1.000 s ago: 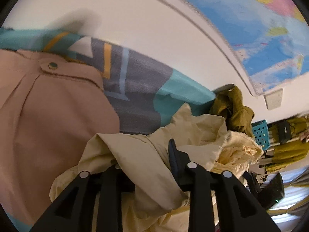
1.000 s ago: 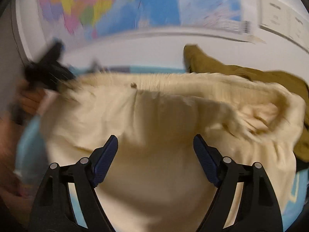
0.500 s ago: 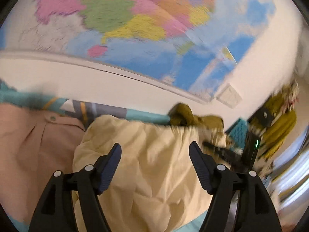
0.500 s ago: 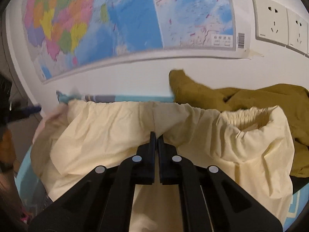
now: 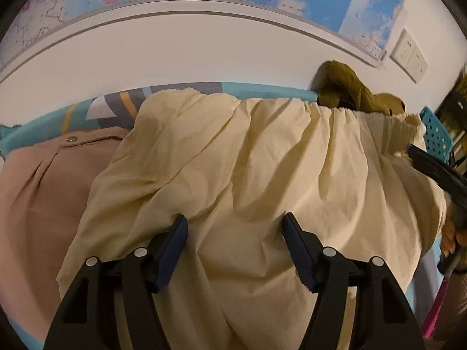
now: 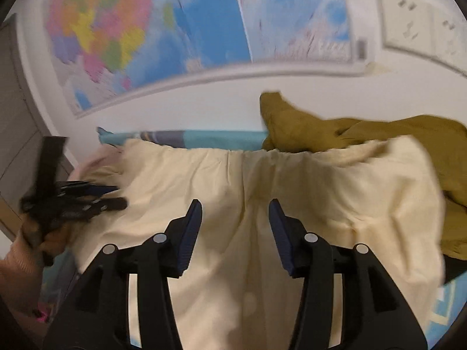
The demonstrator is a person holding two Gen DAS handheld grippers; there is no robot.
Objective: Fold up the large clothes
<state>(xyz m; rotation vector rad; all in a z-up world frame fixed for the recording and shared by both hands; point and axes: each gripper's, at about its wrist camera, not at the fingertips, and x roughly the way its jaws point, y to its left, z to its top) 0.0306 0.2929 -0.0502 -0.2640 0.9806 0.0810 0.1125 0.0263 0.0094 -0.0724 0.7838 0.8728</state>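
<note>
Counting 3 garments on the bed [image 5: 262,92]: 1 cream garment [image 5: 262,175], 1 tan-pink garment [image 5: 43,192], 1 olive garment [image 6: 379,134]. Plus 2 grippers, 1 wall map [image 6: 175,29], 1 socket panel [image 6: 423,26], 1 teal basket [image 5: 435,134].

Cream garment is spread wrinkled across the middle of the bed, gathered waistband along the far edge by the wall. It overlaps the tan-pink one at the bed's left side; the olive one is bunched at the far right corner, touching the cream waistband.

My left gripper [image 5: 235,224] is spread, jaws just narrowed a little, hovering low over the near-left part of the cream cloth. Cloth lies between and under the fingertips, left pad [image 5: 175,242] right at a fold, nothing pinched.

My right gripper [image 6: 235,213] is spread partway, jaws just opened from pressed together, over the near-middle of the same garment. Cloth under it, not clamped.

From the right wrist view, the left gripper shows blurred at the left side of the cream cloth, held in my hand [image 6: 43,233].
</note>
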